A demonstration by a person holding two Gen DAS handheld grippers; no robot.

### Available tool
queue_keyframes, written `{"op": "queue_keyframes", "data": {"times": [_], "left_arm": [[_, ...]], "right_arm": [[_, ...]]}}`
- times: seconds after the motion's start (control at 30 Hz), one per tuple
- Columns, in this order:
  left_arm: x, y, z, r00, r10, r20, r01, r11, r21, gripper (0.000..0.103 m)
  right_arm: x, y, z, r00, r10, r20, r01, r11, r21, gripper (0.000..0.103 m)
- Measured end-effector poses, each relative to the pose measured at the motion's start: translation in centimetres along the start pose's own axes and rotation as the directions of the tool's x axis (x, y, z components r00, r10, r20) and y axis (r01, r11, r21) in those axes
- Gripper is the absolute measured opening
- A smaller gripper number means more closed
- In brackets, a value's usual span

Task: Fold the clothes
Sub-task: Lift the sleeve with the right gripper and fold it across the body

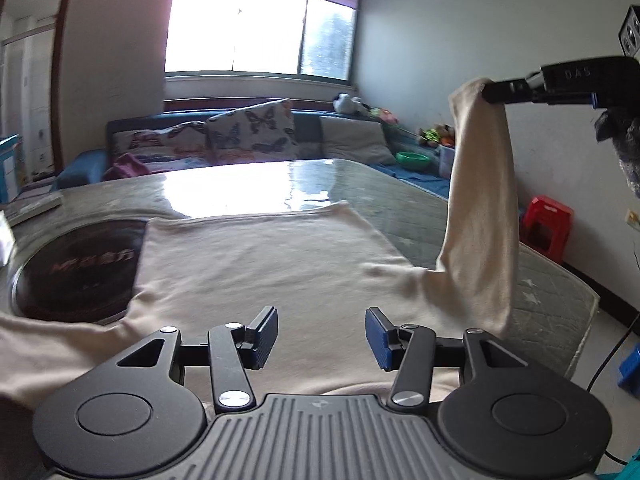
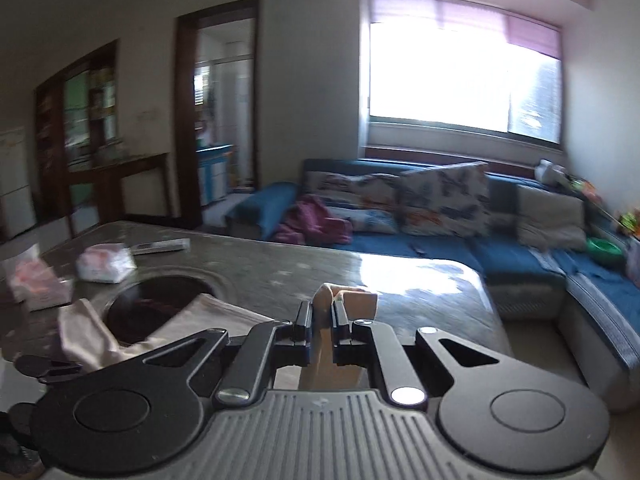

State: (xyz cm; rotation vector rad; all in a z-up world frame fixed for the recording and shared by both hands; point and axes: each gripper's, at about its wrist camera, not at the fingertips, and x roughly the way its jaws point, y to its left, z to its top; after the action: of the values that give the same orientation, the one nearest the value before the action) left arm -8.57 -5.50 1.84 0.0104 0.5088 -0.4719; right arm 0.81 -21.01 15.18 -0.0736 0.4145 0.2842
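A beige long-sleeved shirt (image 1: 260, 264) lies spread flat on the glass-topped table (image 1: 280, 184). Its right sleeve (image 1: 480, 184) rises steeply from the shoulder. My right gripper (image 1: 486, 92) is shut on the cuff, high at the right. In the right wrist view the cuff (image 2: 352, 300) sticks out between the fingers of that shut gripper (image 2: 320, 320), and the shirt body (image 2: 208, 316) lies below to the left. My left gripper (image 1: 321, 334) hovers open over the near edge of the shirt with nothing between its pads. The other sleeve (image 1: 40, 352) lies flat at the near left.
A dark round inset (image 1: 80, 268) in the table lies partly under the shirt's left side. Tissue packs (image 2: 106, 262) and a remote (image 2: 160, 246) sit at the table's far left. A blue sofa (image 1: 256, 136) stands behind, with a red stool (image 1: 546, 220) on the floor at the right.
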Motion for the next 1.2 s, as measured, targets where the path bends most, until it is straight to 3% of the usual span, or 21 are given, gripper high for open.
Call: {"op": "queue_keyframes", "data": {"times": [0.2, 0.5, 0.67, 0.87, 1.2], "left_arm": [[-1.9, 2.4, -1.2, 0.999, 0.047, 0.017, -0.046, 0.996, -0.071, 0.052], [-3.3, 4.1, -2.5, 0.996, 0.083, 0.008, -0.082, 0.989, -0.127, 0.052], [-3.5, 4.3, -2.1, 0.995, 0.095, 0.014, -0.092, 0.988, -0.127, 0.052], [-3.4, 4.0, -1.4, 0.993, 0.114, 0.027, -0.110, 0.985, -0.130, 0.050], [-0.6, 2.8, -1.0, 0.997, 0.075, -0.014, -0.076, 0.993, -0.089, 0.047]], "right_arm": [[5.0, 8.0, 1.1, 0.983, 0.168, -0.069, -0.176, 0.977, -0.118, 0.008], [10.5, 15.1, -1.8, 0.924, 0.306, -0.231, -0.346, 0.925, -0.159, 0.009], [10.2, 14.8, -2.4, 0.916, 0.316, -0.249, -0.359, 0.921, -0.153, 0.016], [8.3, 11.8, -3.6, 0.928, 0.247, -0.278, -0.302, 0.937, -0.178, 0.017], [6.9, 7.0, -11.0, 0.904, 0.147, -0.401, -0.209, 0.971, -0.116, 0.017]]}}
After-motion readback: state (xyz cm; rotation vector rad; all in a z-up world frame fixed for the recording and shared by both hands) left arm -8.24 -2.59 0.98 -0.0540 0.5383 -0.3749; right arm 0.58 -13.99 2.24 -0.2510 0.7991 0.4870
